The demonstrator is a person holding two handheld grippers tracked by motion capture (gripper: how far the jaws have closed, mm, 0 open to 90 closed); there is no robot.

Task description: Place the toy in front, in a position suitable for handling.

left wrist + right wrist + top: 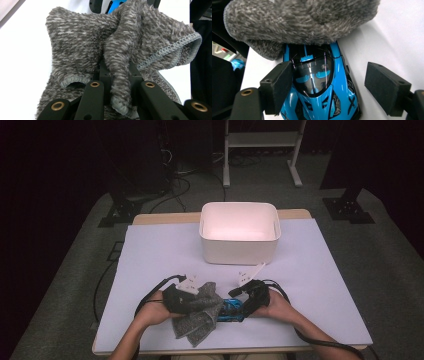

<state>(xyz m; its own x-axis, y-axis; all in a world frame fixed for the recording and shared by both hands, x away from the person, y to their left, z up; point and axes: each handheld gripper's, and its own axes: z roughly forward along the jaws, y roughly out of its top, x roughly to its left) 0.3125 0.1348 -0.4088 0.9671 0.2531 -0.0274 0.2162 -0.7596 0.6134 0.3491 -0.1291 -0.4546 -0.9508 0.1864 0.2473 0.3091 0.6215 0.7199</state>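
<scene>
High view: our left gripper (192, 296) pinched the fuzzy grey cloth (200, 316); our right gripper (240, 302) stood wide around the blue toy car (231, 311), near the table's front edge (150, 351).

The grey cloth (82, 45) is fuzzy, a mottled terry-like pile with a stitched hem along its edges. The blue toy car (319, 85) is glossy hard plastic, its dark windscreen catching reflections. The pads (384, 87) of the right gripper (329, 86) look like matt black foam; the left gripper (117, 75) is matt black with brass-coloured rivets. The white bin (240, 232) is smooth plastic with a faint sheen. The table (150, 250) has a matt pale cover over a wood-look edge.
</scene>
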